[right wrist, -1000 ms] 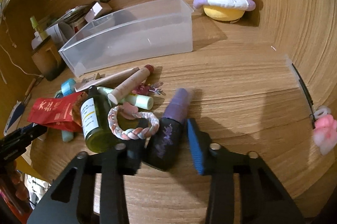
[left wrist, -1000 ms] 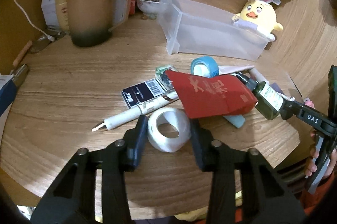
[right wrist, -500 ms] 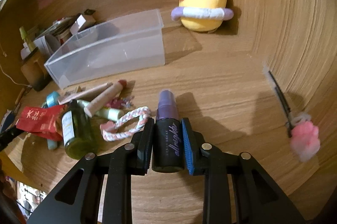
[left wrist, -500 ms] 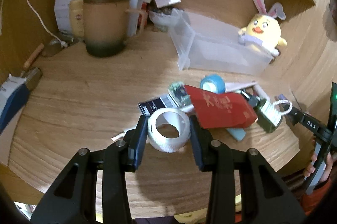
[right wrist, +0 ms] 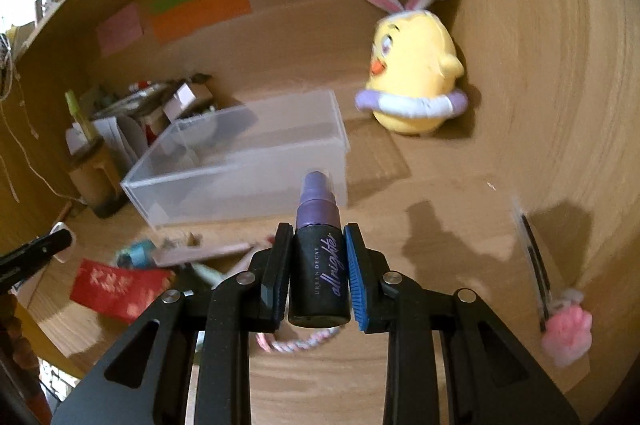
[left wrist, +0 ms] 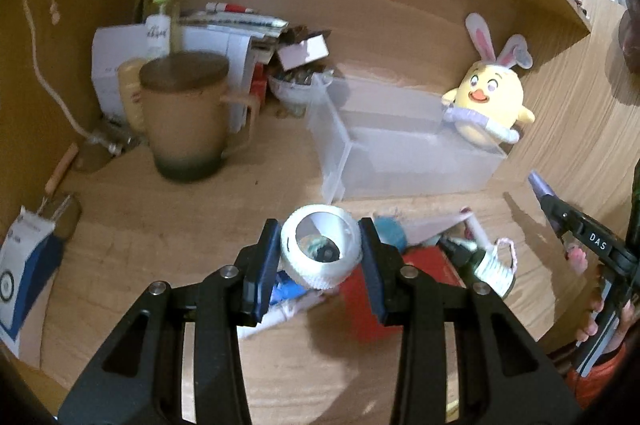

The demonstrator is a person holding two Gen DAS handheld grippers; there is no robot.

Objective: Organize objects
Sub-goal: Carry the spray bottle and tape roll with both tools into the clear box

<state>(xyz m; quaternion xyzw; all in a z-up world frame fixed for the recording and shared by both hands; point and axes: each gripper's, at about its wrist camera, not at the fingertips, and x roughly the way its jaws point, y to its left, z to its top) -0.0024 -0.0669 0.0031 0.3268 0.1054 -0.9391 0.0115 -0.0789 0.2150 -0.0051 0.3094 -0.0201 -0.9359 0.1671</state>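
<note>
My left gripper (left wrist: pixel 320 249) is shut on a white tape roll (left wrist: pixel 320 253) and holds it above the desk, in front of the clear plastic bin (left wrist: pixel 400 149). My right gripper (right wrist: pixel 316 273) is shut on a black and purple spray bottle (right wrist: pixel 318 265), lifted above the desk, with the clear bin (right wrist: pixel 240 165) just beyond it. Below lie a red packet (right wrist: pixel 116 285), a blue tape roll (right wrist: pixel 136 253), a green bottle (left wrist: pixel 488 265) and a braided pink ring (right wrist: pixel 296 341).
A brown mug (left wrist: pixel 184 117) stands at the back left beside boxes and papers (left wrist: pixel 224 37). A yellow plush chick (right wrist: pixel 412 81) sits in the back right corner. A pink-topped pen (right wrist: pixel 556 305) lies at the right. A blue and white box (left wrist: pixel 24 265) sits at the left edge.
Both grippers closed on their objects and lifted them: the left raised the white tape roll, the right raised the spray bottle, both moving toward the clear bin.
</note>
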